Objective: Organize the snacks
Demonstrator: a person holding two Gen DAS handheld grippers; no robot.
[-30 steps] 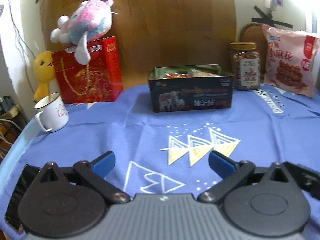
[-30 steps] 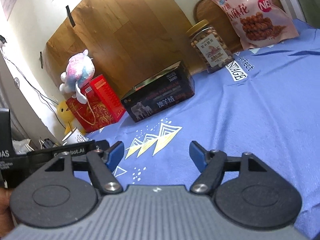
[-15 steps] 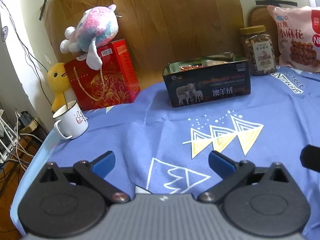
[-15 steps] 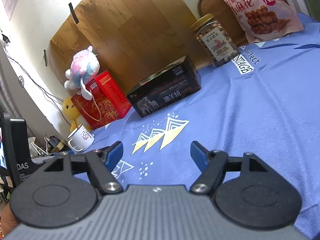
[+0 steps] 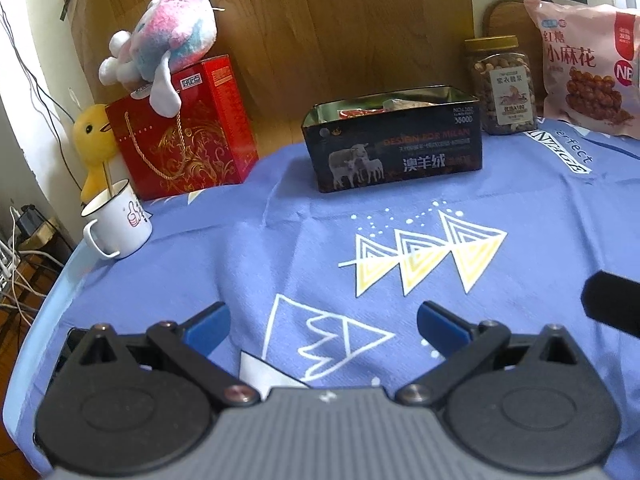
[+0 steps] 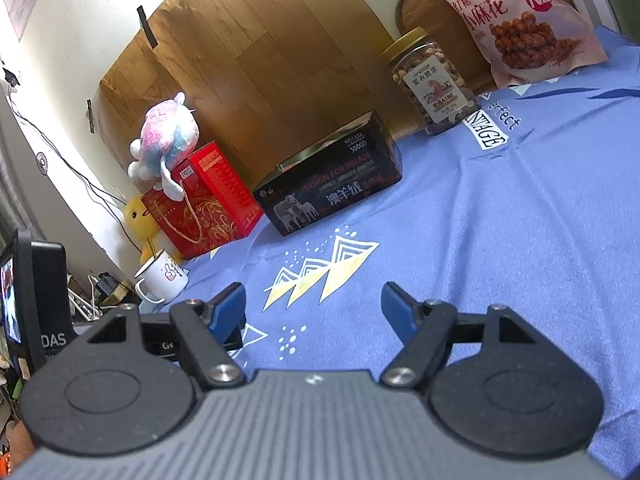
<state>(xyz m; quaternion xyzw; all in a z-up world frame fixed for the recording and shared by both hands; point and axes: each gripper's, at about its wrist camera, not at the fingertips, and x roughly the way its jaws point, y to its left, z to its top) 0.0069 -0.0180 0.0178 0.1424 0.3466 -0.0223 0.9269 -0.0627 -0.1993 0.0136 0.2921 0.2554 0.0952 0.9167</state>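
A black open tin box (image 5: pixel 394 148) with sheep printed on it stands at the back of the blue tablecloth, with snack packets inside; it also shows in the right wrist view (image 6: pixel 332 188). A jar of nuts (image 5: pixel 502 86) (image 6: pixel 430 80) and a pink snack bag (image 5: pixel 586 64) (image 6: pixel 516 20) stand to its right against the wall. My left gripper (image 5: pixel 322 322) is open and empty, low over the cloth near the front. My right gripper (image 6: pixel 314 306) is open and empty, also over the cloth.
A red gift box (image 5: pixel 184 128) with a plush toy (image 5: pixel 164 52) on top stands at the back left. A yellow duck (image 5: pixel 94 140) and a white mug (image 5: pixel 118 220) sit near the table's left edge. Part of the right gripper (image 5: pixel 612 304) shows at right.
Both grippers have drawn back and shifted left, so the tin box and snacks sit farther right in view. Both stayed open and empty.
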